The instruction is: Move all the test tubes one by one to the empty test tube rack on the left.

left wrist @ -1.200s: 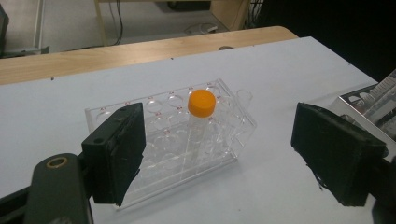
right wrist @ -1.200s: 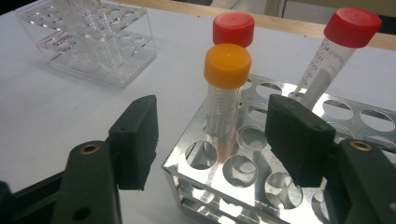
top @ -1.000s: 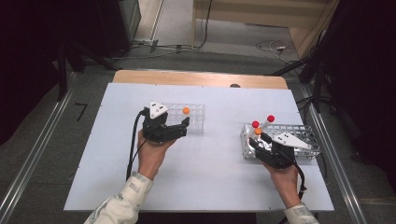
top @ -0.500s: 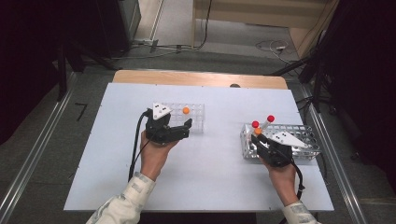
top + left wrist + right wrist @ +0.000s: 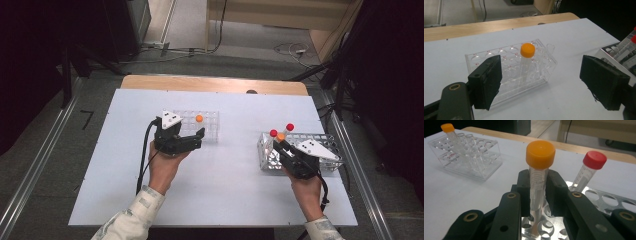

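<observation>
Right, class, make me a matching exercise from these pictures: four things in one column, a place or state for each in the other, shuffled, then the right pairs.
Things:
1. Left gripper
2. Right gripper
3. Red-capped tube
4. Clear plastic rack

Places or states:
A. Holds one orange-capped tube, standing upright
B. Jaws wide apart, nothing between the pads
C. Stands in the metal rack, not gripped
D. Jaws closed on an orange-capped tube

Pairs: 1-B, 2-D, 3-C, 4-A

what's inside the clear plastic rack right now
One orange-capped tube stands upright in the clear rack; the other wells that show look empty. The near-left wells sit behind a pad of the left gripper, so those stay unknown.
</observation>
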Tool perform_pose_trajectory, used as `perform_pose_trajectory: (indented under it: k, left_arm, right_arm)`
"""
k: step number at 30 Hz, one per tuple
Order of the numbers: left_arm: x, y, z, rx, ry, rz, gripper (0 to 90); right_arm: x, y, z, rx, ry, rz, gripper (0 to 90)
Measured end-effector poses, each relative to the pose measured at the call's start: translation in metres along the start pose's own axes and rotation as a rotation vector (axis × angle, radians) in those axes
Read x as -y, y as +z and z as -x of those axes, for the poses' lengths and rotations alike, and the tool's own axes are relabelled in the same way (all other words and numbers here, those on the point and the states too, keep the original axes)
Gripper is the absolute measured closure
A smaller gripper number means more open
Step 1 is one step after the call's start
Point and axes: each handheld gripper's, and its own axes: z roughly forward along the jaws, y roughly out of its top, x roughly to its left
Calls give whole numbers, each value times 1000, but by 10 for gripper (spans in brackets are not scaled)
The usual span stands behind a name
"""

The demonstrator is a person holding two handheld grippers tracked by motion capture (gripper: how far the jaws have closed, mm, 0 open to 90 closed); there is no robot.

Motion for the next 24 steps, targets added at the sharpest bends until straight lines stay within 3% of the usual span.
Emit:
perform_pose_trajectory:
  k: [13, 24]
  left_arm:
    - [2, -1, 2, 1, 2, -4, 179]
    - [3, -1, 5, 5, 4, -4, 179]
  right_arm:
    - [-19, -26, -2, -23, -5, 65, 719]
    - [-23, -25, -25, -103, -35, 62, 719]
